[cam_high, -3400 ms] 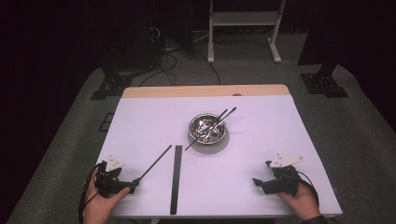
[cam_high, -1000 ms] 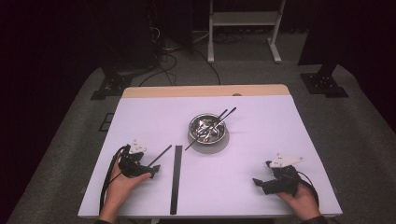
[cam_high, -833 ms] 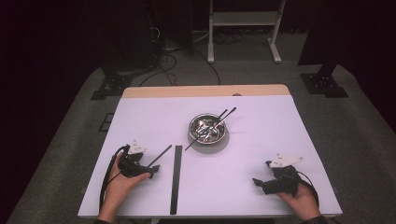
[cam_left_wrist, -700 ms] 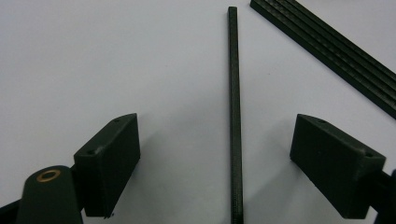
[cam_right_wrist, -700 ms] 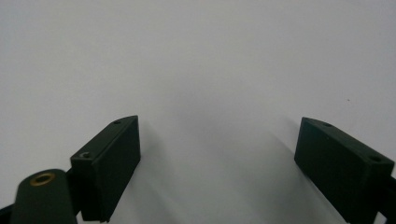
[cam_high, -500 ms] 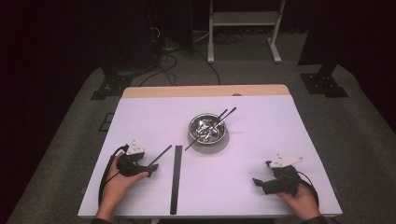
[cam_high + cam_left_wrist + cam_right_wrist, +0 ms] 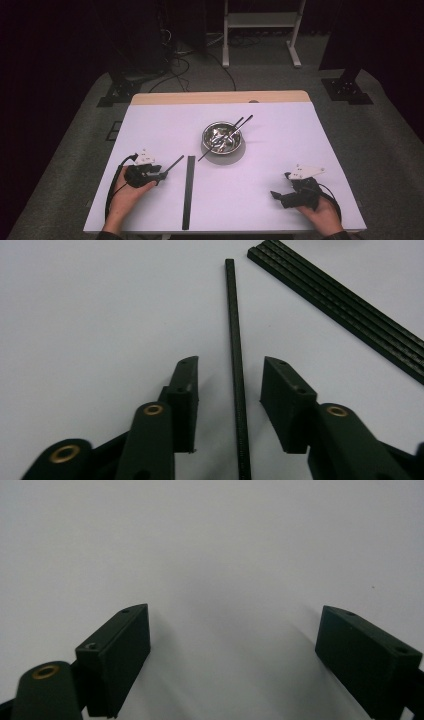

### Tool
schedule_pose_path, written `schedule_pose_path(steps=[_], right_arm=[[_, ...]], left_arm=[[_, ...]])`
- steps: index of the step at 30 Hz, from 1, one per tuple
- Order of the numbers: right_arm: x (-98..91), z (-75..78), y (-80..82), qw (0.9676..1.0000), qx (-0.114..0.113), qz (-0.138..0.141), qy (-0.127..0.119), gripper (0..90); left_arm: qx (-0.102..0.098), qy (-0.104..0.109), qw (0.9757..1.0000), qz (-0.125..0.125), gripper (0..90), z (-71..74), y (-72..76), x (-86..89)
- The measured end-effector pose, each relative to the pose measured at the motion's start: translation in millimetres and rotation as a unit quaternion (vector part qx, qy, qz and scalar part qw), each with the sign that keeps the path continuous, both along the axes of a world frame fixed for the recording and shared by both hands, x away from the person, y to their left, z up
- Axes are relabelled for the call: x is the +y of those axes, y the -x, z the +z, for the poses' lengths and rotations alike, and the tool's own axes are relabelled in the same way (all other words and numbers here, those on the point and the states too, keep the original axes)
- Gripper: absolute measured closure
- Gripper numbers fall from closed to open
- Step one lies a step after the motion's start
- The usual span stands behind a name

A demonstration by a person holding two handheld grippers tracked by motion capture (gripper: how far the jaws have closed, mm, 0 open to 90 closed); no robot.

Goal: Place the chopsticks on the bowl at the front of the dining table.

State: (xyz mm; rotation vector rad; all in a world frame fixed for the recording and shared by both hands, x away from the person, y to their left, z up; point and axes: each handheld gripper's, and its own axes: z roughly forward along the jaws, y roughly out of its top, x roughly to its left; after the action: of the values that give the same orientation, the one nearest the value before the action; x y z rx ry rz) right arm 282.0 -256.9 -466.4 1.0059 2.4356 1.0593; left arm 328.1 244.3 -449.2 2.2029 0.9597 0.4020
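Cut off: the thin black rod (image 7: 235,355) runs out of the bottom edge of the left gripper view, so its near end is unseen; the flat black strip (image 7: 345,307) leaves that view at the right edge.
Hard to make out: the contents of the metal bowl (image 7: 223,138) are small and glinting in the high view; two dark sticks (image 7: 235,131) lean out over its rim, the rest cannot be told.
Rod's place: on the white table (image 7: 280,150), left of the strip and near it, angled toward the bowl, one end between the jaws.
Left gripper (image 7: 227,390): jaws have just been closing around the rod; a gap shows on both sides, so the pads do not press it.
Left hand (image 7: 125,192): low on the table's near left, gripper pointing toward the strip.
Right gripper (image 7: 232,645): jaws wide apart over bare table, holding nothing.
Right hand (image 7: 320,212): rests at the near right corner, gripper aimed left, well apart from the bowl.
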Motion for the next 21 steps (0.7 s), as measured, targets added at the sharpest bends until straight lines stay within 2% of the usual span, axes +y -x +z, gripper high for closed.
schedule_pose_path(steps=[5, 10, 13, 21], right_arm=[[0.0, 0.0, -0.1, 1.0000, 0.000, 0.000, 0.000, 12.6], [-0.1, 0.0, -0.1, 1.0000, 0.000, 0.000, 0.000, 12.6], [0.0, 0.0, -0.1, 1.0000, 0.000, 0.000, 0.000, 12.6], [-0.1, 0.0, -0.1, 1.0000, 0.000, 0.000, 0.000, 12.6]], left_arm=[[0.000, 0.002, 1.0000, 0.004, 68.2, 0.2, -1.3, 1.3], [-0.003, 0.001, 1.0000, 0.003, 69.4, 0.2, -1.9, -0.1], [-0.002, 0.003, 1.0000, -0.003, 74.1, 0.3, -2.3, -1.8], [-0.002, 0.004, 1.0000, -0.003, 79.2, 0.1, -4.6, -6.1]])
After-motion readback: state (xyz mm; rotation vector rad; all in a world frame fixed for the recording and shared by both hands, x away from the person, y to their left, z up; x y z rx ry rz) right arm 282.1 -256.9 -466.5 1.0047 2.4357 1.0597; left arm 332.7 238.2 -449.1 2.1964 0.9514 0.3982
